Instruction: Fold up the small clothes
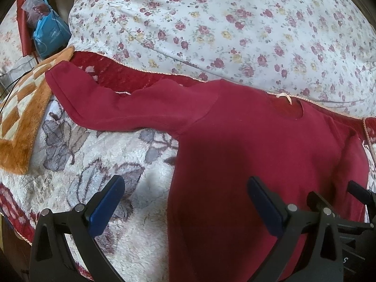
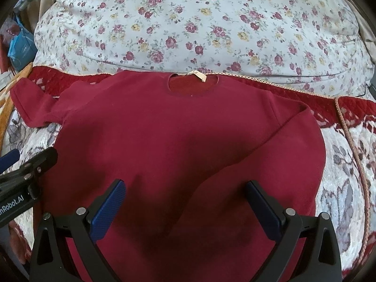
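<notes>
- My dark red long-sleeved fleece top (image 2: 164,129) lies flat on the bed's fleecy floral blanket (image 1: 98,164), neck at 12 o'clock.
- One sleeve (image 2: 246,164) is folded across; the other sleeve (image 1: 112,103), toward 10 o'clock, isn't.
- Left tool (image 1: 185,202) and right tool (image 2: 185,202) are spread, holding nothing.

Sweater (image 2: 164,136) lies on blanket (image 2: 340,188), quilt (image 2: 188,23) behind.

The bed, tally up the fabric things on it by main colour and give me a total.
Red: 1, the long-sleeved top, lying flat between the open left tongs and right tongs.
White floral: 2, the quilt and the fleece blanket.
Orange check: 1, the plush blanket.
Total: 4
</notes>
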A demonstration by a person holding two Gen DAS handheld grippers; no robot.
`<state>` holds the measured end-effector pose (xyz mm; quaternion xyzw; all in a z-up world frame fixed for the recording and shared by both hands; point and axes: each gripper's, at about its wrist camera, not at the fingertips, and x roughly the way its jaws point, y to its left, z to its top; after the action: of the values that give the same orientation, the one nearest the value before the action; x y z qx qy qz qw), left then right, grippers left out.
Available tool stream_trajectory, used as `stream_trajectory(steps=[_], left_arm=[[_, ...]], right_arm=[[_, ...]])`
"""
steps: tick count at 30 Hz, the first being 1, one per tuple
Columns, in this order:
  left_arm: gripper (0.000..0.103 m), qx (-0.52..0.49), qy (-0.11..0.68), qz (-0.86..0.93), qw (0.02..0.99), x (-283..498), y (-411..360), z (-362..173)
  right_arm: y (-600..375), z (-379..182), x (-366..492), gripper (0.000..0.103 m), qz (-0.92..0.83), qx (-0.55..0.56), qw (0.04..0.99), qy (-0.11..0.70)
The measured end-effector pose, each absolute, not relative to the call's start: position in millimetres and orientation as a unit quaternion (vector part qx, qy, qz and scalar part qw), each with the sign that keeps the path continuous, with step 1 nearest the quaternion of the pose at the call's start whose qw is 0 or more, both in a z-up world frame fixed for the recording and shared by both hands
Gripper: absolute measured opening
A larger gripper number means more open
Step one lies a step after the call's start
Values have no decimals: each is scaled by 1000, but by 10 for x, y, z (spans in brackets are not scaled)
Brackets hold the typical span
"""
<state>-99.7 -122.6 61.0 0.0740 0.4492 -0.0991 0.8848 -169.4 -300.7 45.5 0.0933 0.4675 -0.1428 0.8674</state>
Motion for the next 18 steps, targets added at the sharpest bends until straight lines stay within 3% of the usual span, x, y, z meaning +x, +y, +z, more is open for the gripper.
stream_trajectory(steps=[18], left_arm=[[103,77,455,-91,882,-950,-1183,552]], right_arm=[[-2986,354,-1607,103,-135,99,863,476]])
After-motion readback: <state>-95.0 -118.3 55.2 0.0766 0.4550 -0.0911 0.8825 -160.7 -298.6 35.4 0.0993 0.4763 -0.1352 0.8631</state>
